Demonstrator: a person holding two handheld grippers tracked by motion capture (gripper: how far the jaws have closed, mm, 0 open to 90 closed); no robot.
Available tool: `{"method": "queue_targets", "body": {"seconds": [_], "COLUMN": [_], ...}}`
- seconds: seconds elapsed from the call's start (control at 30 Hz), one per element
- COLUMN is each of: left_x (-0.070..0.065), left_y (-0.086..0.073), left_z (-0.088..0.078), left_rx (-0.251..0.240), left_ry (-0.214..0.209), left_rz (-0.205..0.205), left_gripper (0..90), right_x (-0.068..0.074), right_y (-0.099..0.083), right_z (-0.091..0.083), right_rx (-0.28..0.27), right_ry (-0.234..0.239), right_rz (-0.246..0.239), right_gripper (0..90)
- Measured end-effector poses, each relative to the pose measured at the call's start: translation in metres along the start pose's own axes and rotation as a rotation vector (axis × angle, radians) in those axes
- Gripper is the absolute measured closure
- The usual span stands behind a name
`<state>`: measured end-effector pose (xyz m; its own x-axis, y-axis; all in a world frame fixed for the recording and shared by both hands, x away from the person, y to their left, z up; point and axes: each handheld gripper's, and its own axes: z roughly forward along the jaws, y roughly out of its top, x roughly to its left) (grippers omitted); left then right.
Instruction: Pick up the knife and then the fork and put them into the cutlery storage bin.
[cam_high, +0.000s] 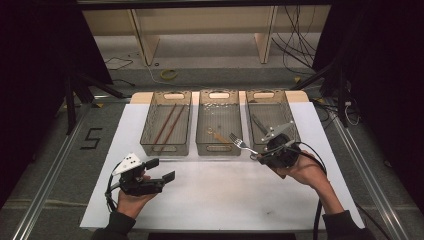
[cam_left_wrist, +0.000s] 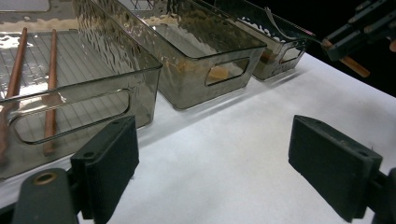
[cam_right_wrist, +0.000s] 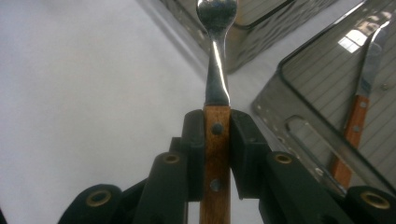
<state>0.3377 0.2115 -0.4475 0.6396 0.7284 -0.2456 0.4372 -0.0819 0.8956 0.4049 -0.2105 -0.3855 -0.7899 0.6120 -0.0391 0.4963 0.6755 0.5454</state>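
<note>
A fork with a wooden handle sits in my right gripper, which is shut on it. It hangs above the mat just in front of the gap between the middle bin and the right bin, tines pointing left. In the right gripper view both pads clamp the fork's handle and its metal head points away. My left gripper rests low over the mat at the front left, open with nothing between its pads.
Three smoky clear bins stand in a row at the back of the white mat. The left bin holds two brown chopsticks. A wooden-handled knife lies in the right bin, and a wooden-handled utensil in the middle bin.
</note>
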Motion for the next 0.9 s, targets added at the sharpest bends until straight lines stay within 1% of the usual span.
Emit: {"method": "queue_targets", "body": {"seconds": [0.33,0.53,0.6,0.7,0.73,0.9], "left_x": [0.000,0.000,0.000,0.000,0.000,0.001], "left_y": [0.000,0.000,0.000,0.000,0.000,0.000], "left_z": [0.000,0.000,0.000,0.001,0.001,0.000], "left_rx": [-0.001,-0.002,-0.001,0.000,0.000,-0.002], "left_ry": [0.000,0.000,0.000,-0.001,-0.001,0.001], "left_rz": [0.000,-0.001,0.000,0.001,0.001,-0.002], "left_gripper": [15.8,15.8,15.8,15.7,15.7,15.8], "right_x": [-0.017,-0.029,-0.033,-0.039,-0.041,-0.049], "right_y": [0.010,0.016,0.018,0.021,0.022,0.027], "right_z": [-0.006,-0.014,-0.016,-0.017,-0.017,-0.016], "right_rx": [-0.012,-0.027,-0.028,-0.035,-0.036,-0.033], "right_ry": [-0.032,-0.050,-0.063,-0.074,-0.077,-0.093], "right_rz": [0.038,0.047,0.054,0.077,0.072,0.090], "right_gripper": [77.5,77.6,77.6,77.6,77.5,77.6]}}
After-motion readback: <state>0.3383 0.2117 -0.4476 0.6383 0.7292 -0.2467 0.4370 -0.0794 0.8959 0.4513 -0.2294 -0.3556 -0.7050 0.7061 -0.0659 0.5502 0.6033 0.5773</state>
